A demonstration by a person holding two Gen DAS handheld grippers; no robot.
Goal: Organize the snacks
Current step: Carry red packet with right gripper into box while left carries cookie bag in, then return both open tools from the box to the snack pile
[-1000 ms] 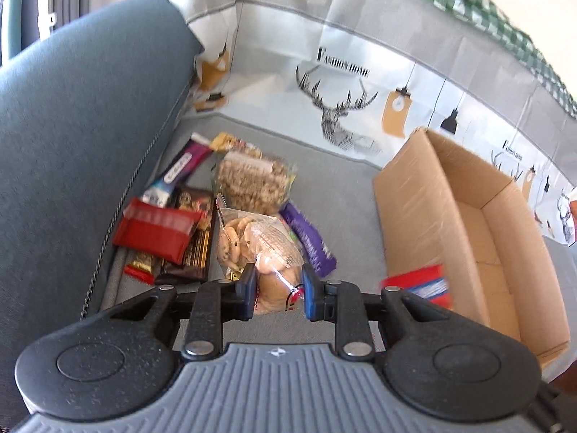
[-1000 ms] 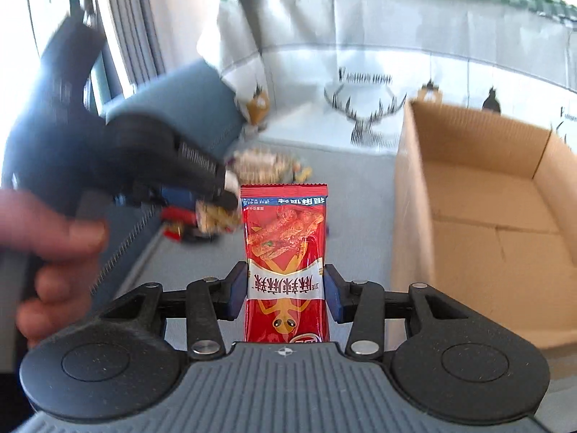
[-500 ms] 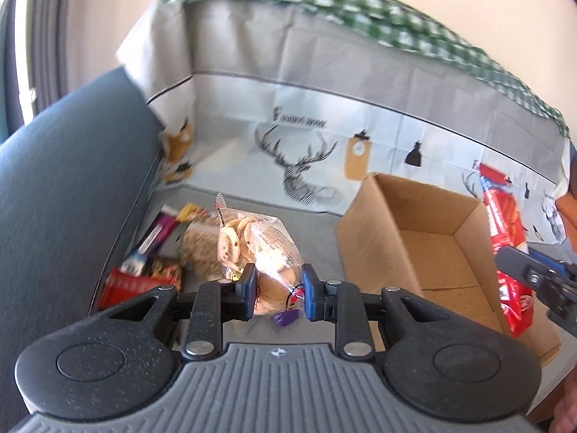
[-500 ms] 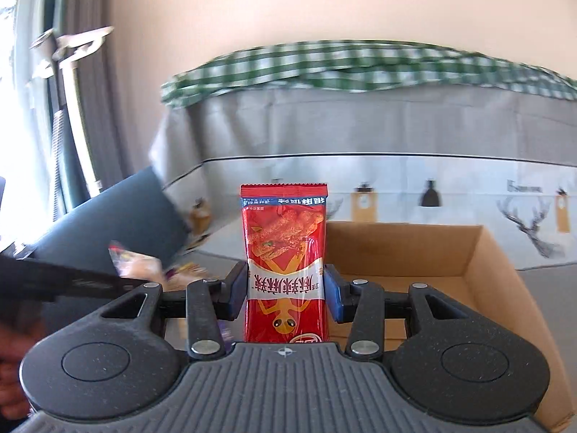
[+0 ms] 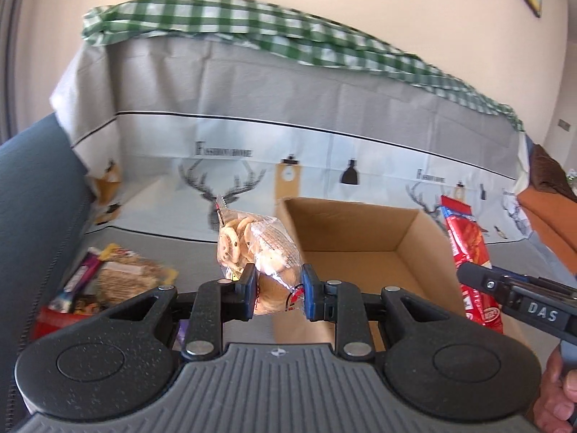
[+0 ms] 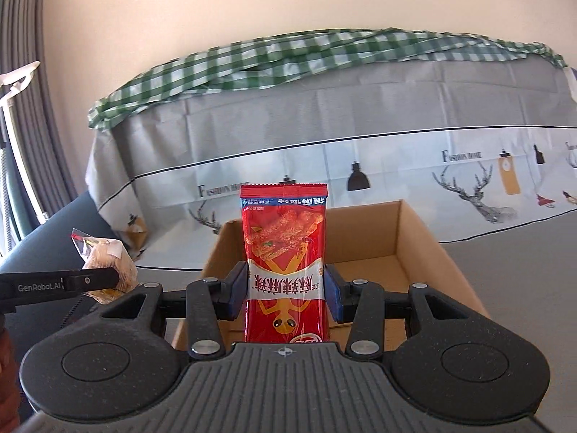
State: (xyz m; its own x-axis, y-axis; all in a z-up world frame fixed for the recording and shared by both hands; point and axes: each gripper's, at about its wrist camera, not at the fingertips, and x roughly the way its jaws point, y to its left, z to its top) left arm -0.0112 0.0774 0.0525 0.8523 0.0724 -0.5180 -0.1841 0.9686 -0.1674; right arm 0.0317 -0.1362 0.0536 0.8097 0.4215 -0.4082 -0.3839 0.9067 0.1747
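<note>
My left gripper [image 5: 277, 290] is shut on a clear bag of cookies [image 5: 258, 245], which sticks up above its blue pads, left of the open cardboard box [image 5: 404, 223]. My right gripper [image 6: 286, 290] is shut on a red snack packet [image 6: 285, 252], held upright in front of the same cardboard box [image 6: 407, 238], whose inside looks bare. In the left wrist view the red packet [image 5: 465, 238] and the right gripper [image 5: 472, 278] show at the box's right edge. In the right wrist view the cookie bag [image 6: 108, 259] and the left gripper [image 6: 104, 278] appear at the left.
A pile of other snacks [image 5: 104, 281] lies on the grey sofa seat at the left, by the blue armrest [image 5: 32, 195]. A deer-print cloth [image 5: 324, 166] under a green checked cloth [image 5: 252, 32] covers the backrest. A hand [image 5: 555, 397] shows at lower right.
Both grippers have lifted and swung from the snack pile toward the box. The cookie bag has come up off the seat in the left gripper. The red packet has stayed gripped throughout.
</note>
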